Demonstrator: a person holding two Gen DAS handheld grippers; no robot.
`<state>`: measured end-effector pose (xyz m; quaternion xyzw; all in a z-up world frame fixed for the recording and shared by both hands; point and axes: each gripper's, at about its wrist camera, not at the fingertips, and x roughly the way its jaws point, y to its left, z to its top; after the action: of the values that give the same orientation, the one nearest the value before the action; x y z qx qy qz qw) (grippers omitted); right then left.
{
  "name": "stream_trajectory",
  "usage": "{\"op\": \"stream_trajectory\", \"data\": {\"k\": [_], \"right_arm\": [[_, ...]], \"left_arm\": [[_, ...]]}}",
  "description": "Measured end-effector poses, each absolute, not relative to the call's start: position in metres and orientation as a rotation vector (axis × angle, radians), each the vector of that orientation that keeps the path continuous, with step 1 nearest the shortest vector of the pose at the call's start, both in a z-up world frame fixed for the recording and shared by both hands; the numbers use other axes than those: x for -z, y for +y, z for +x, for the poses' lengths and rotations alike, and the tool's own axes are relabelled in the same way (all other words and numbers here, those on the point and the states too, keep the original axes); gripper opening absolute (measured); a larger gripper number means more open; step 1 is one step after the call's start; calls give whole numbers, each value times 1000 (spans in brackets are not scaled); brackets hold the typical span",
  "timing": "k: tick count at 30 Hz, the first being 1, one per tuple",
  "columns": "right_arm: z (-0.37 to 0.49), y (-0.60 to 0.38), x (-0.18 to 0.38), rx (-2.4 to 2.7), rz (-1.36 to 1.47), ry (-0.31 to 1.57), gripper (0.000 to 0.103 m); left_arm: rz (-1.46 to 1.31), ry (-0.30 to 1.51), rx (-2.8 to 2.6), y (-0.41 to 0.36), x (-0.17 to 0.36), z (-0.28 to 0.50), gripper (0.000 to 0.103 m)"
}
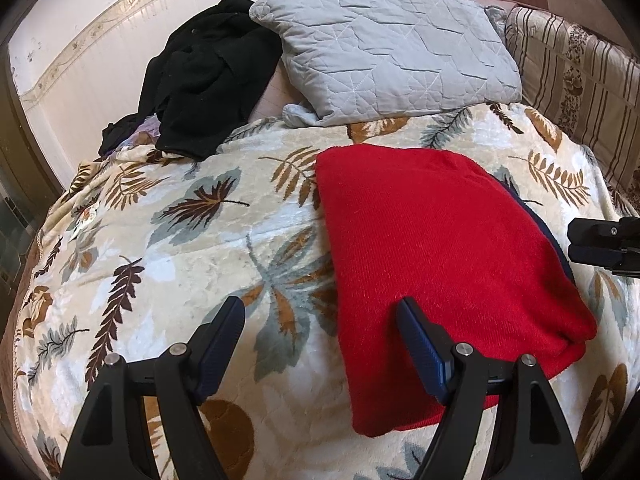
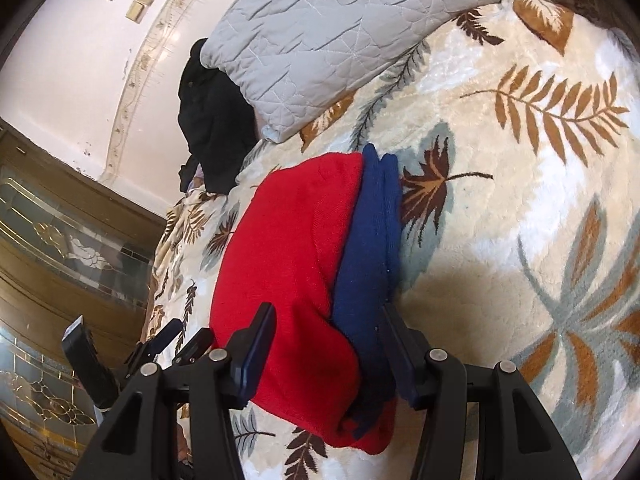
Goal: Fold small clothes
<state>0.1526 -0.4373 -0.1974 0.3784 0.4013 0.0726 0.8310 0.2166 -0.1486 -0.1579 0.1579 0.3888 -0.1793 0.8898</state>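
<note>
1. Folded red garment (image 1: 440, 248) lies on the bed's leaf-print blanket (image 1: 168, 240), right of centre in the left wrist view.
2. Blue garment (image 2: 372, 240) is layered with the red one; in the right wrist view its edge sticks out along the right side of the red fabric. In the left wrist view only a thin dark sliver of it shows at the red garment's far right edge.
3. Left gripper (image 1: 320, 344): jaws open, nothing between them. The right finger (image 1: 420, 344) sits over the near-left edge of the red garment, the left finger over bare blanket. Cannot tell if either touches fabric.
4. Right gripper (image 2: 328, 348): jaws straddle the near end of the red/blue stack, one finger (image 2: 256, 348) on the red side, the other on the blue side. Fabric fills the gap, but whether the pads actually press on it I cannot tell.
5. Right gripper also shows at the right edge of the left wrist view, just beside the stack.
6. Grey quilted pillow (image 1: 384, 52) at the head of the bed, well apart from the stack.
7. Black clothing pile (image 1: 204, 76) left of the pillow, touching it, partly on the blanket.
8. Striped cushion (image 1: 576, 88) right of the pillow.
</note>
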Motion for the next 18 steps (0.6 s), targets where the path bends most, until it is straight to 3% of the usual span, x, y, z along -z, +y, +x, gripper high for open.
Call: {"op": "stream_trajectory", "data": {"k": [18], "right_arm": [[159, -438, 208, -144, 813, 870, 58]], "left_arm": [[320, 809, 368, -148, 161, 223, 83]]}}
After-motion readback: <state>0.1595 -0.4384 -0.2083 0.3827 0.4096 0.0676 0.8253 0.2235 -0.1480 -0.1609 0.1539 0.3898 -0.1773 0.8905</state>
